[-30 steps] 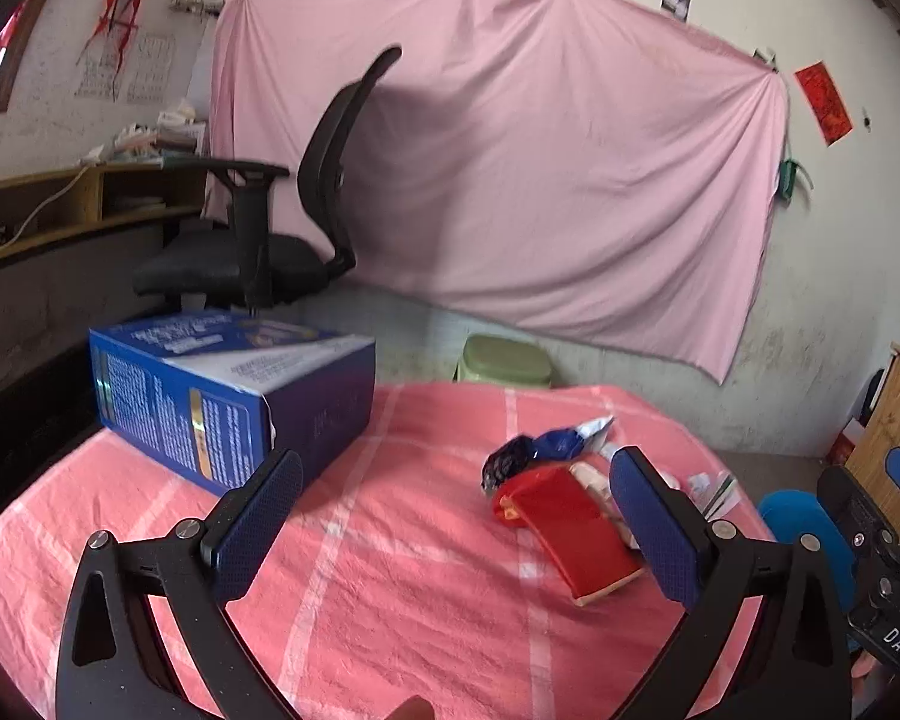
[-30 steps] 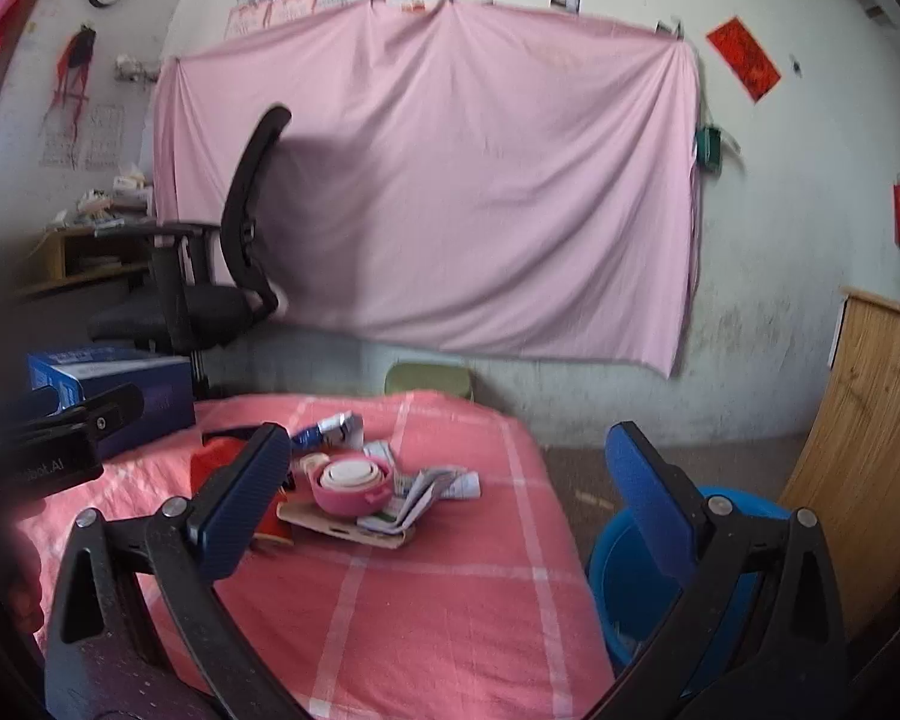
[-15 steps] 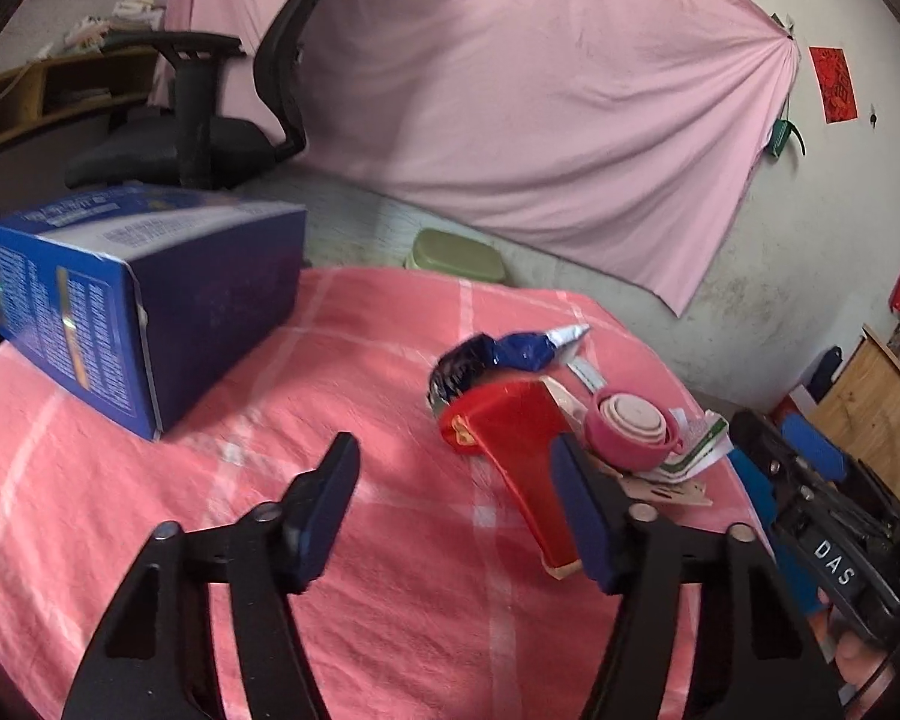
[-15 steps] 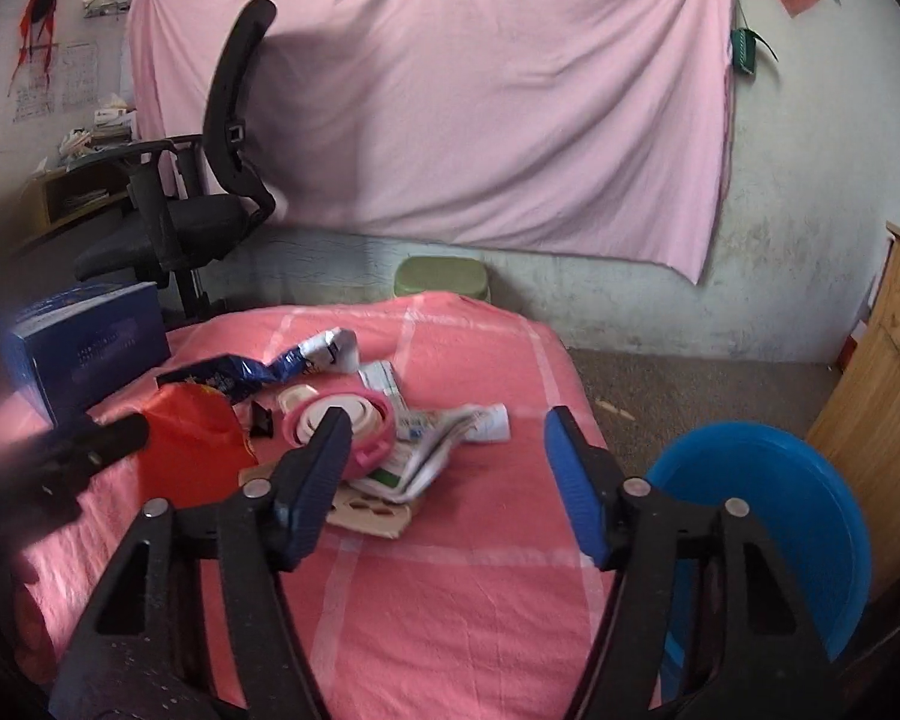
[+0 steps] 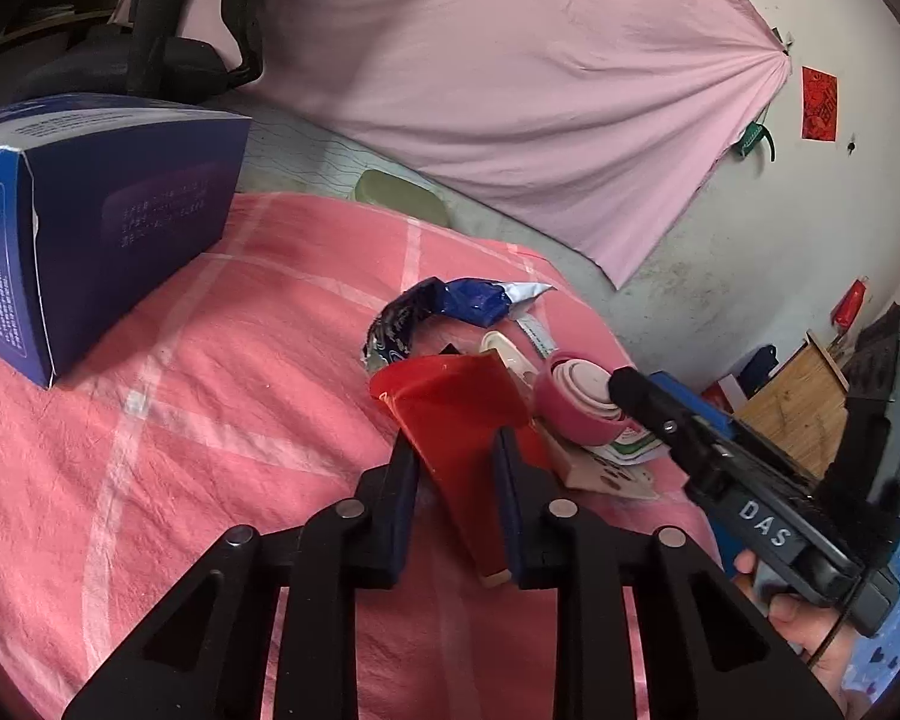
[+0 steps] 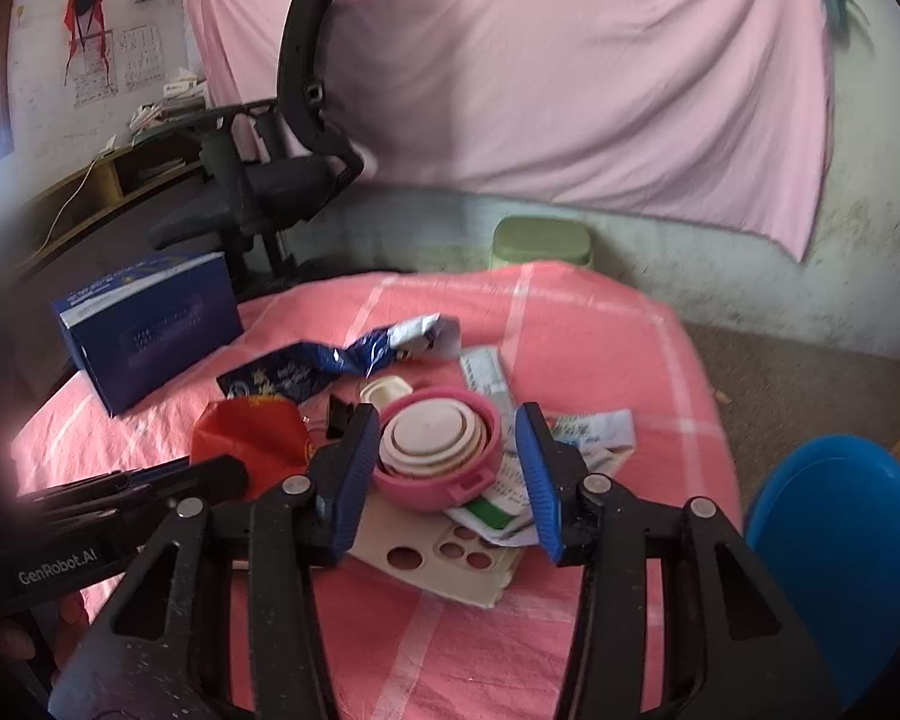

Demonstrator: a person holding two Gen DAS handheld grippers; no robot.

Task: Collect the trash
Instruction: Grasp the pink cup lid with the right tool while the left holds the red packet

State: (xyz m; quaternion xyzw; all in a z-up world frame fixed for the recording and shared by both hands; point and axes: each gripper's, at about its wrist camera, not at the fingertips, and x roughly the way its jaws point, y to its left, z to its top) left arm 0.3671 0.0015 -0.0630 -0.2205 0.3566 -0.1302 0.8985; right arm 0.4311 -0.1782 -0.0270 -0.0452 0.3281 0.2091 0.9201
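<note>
Over the last second both grippers have come down from a raised view of the room onto the litter heap on the pink-checked bench (image 5: 222, 420); the left gripper (image 5: 455, 450) has narrowed its fingers from wide apart until they press both sides of the red wrapper (image 5: 450, 414), so a first piece of trash looks gripped though not yet lifted; the right gripper (image 6: 447, 462) has dropped around the pink cup (image 6: 435, 450), its fingers half closed, the left pad touching the cup's wall and the right one a little apart; the blue foil packet (image 6: 330, 363) and the papers (image 6: 570, 450) lie untouched; the blue bin (image 6: 834, 552) stands just beside the bench, a likely place for the drop
</note>
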